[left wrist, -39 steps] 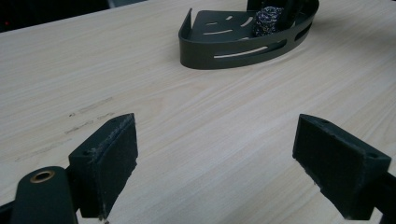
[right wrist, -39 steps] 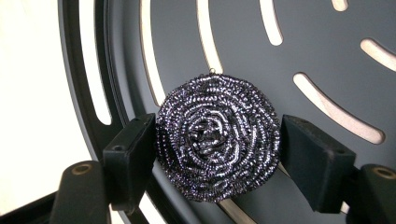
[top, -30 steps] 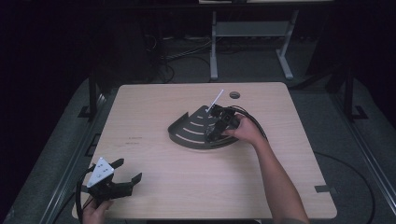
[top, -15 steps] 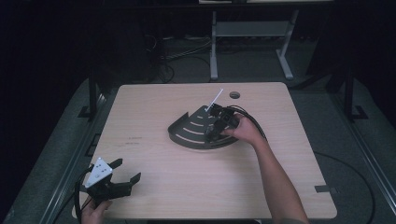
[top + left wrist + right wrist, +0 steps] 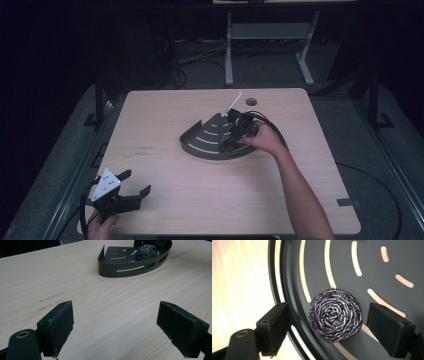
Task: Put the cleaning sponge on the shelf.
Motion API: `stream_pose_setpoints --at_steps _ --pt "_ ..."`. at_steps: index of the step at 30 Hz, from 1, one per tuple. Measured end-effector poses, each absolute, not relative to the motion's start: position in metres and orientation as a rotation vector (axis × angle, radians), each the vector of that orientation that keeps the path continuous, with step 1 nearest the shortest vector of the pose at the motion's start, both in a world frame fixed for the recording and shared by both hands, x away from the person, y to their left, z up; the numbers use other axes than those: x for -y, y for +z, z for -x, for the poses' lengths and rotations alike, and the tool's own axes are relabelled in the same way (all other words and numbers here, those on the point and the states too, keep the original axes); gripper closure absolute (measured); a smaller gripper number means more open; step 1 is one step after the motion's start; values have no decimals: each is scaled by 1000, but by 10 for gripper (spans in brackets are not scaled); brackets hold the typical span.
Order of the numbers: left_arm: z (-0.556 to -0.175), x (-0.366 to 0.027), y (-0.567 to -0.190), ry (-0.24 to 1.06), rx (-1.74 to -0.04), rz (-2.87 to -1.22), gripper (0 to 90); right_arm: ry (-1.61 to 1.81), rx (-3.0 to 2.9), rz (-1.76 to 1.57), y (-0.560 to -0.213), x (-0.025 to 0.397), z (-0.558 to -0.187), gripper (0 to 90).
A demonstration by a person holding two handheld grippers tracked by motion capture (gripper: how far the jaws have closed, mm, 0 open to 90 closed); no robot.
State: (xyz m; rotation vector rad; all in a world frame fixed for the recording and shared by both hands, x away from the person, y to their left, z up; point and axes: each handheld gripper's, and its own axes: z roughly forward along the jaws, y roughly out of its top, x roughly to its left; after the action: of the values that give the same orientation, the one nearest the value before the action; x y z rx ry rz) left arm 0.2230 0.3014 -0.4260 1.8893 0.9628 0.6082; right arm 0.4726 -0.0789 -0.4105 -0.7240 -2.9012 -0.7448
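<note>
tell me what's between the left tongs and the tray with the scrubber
Only bare wooden table, seen in the left gripper view: the open left tongs face the tray and scrubber.

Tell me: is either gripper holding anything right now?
No. The right gripper is open around the steel scourer in the dark tray, jaws not touching it. The left gripper is open over bare table.

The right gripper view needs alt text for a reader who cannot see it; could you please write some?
A round steel-wool scourer lies in a dark slotted tray, between the open jaws of the right gripper, which do not touch it. One jaw stands over the tray's rim, with the pale wooden table beyond it.
</note>
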Motion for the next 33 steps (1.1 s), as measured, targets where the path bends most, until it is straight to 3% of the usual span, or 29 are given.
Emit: stream_pose_setpoints --at_steps 33 --pt "-222 -298 -425 607 -950 -1902 133 -786 2917 719 -391 99 -448 176"
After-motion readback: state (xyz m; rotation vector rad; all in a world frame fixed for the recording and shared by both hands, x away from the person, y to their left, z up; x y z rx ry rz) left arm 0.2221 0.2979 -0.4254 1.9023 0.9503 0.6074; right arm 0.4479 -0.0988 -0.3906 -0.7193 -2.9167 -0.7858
